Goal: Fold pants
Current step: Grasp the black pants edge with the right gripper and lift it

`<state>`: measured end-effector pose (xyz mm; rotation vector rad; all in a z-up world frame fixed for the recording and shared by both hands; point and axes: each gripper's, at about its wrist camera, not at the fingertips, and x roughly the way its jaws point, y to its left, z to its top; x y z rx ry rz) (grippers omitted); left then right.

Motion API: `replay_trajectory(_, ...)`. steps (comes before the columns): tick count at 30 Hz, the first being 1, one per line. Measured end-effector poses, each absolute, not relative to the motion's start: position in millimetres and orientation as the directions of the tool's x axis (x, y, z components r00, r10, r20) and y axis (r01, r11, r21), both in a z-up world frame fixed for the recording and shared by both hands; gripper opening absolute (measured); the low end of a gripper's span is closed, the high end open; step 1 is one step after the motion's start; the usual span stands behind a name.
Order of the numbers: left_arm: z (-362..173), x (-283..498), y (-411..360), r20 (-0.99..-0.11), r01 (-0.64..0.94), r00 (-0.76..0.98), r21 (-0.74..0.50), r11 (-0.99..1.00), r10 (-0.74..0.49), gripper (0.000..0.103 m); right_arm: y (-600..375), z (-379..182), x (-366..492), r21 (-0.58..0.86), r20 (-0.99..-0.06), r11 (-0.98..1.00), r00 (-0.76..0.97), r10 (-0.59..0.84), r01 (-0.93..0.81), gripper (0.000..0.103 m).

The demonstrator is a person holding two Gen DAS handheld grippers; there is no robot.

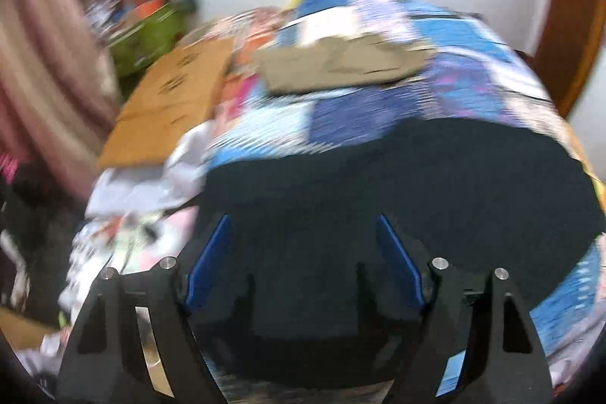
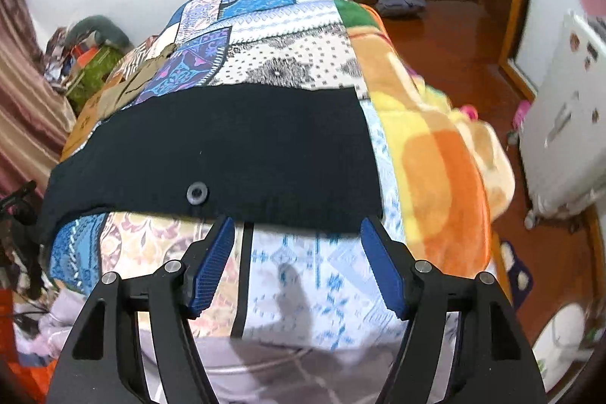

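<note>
So the dark pants (image 2: 212, 154) are spread flat across the patchwork bedspread (image 2: 288, 63), and honestly the left wrist view is so smeared that most of it is guesswork. The left gripper (image 1: 303, 222) sits right over the dark cloth, fingers wide apart with nothing pinched between the blue pads (image 1: 208, 260); whether the tips actually touch the fabric I can't tell, it's all dark on dark down there. Ahead of it, further up the bed, there's a tan garment (image 1: 341, 67) lying flat, and off to its left a sheet of cardboard (image 1: 170, 101), both blurry.

The right wrist view is way sharper. The right gripper (image 2: 297, 222) is also spread open, holding nothing, its fingertips just at the near hem of the pants. A round grey button (image 2: 197, 194) shows on the cloth just ahead of its left finger. A narrow dark strap (image 2: 242, 275) hangs from the hem down between the fingers, and its lower end is cut off behind the gripper body. To the right of that gripper an orange and yellow blanket (image 2: 435, 158) slumps off the bed edge
</note>
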<state>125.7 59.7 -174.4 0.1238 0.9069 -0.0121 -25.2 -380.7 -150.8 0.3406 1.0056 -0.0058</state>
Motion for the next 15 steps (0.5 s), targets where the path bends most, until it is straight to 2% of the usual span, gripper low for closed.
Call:
replay_trajectory(5,-167.4,133.3,-36.1,-0.781,0.265,0.615,0.073,0.962,-0.11,0.078,-386.5,-161.6,-34.6,0.419,-0.792,0.884,0.558,0.246,0.205,0.066)
replay_trajectory(9,-171.3,148.8,-112.6,-0.808,0.416,0.535,-0.001,0.909,-0.245,0.078,-392.1,-177.2,-31.9,0.494,-0.774,0.833,0.563,0.291,0.25,0.066)
replay_trajectory(15,-192.6,157.5,-196.9,-0.846,0.547,0.423,-0.047,0.836,-0.324,0.078,-405.8,-204.7,-25.2,0.593,-0.753,0.733,0.552,0.359,0.332,0.066)
